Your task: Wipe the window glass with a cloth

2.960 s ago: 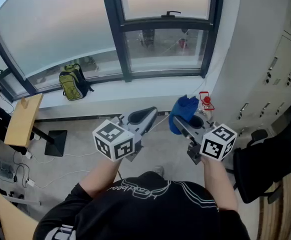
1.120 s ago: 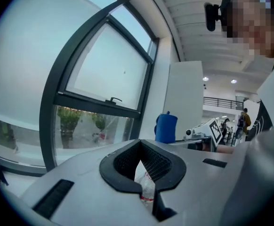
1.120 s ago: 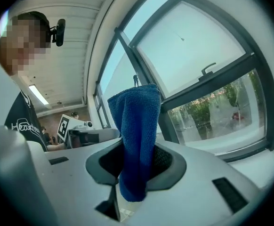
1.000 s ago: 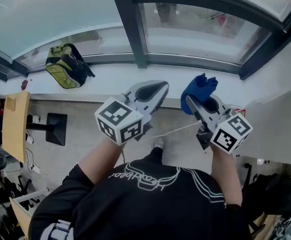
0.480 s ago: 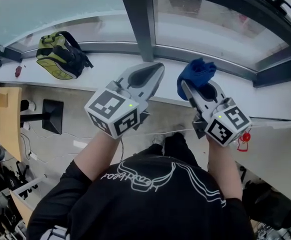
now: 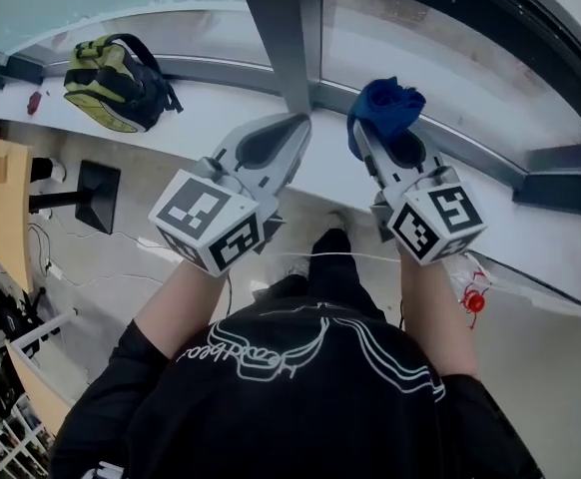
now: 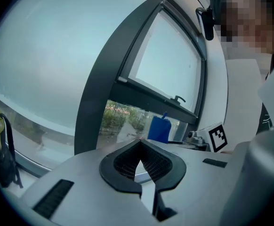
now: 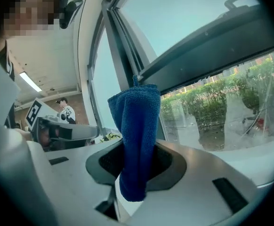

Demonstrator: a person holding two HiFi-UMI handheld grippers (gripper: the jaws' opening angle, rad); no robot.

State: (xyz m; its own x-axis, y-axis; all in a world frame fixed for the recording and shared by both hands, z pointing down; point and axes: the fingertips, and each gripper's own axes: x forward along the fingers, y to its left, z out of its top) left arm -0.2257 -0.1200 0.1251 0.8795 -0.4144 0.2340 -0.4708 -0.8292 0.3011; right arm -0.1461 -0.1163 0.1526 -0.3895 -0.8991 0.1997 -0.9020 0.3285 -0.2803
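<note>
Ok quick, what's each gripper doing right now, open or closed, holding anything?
Left gripper: closed, empty.
Right gripper: closed on the blue cloth.

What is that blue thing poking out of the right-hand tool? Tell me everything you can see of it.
It is a blue cloth, soft and looped like terry or microfibre, folded into a thick bunch. The right gripper has its fingers shut on its lower part, so most of it stands up past the tips and a short end pokes out behind. It is held near the window glass; whether it touches the pane cannot be told.
</note>
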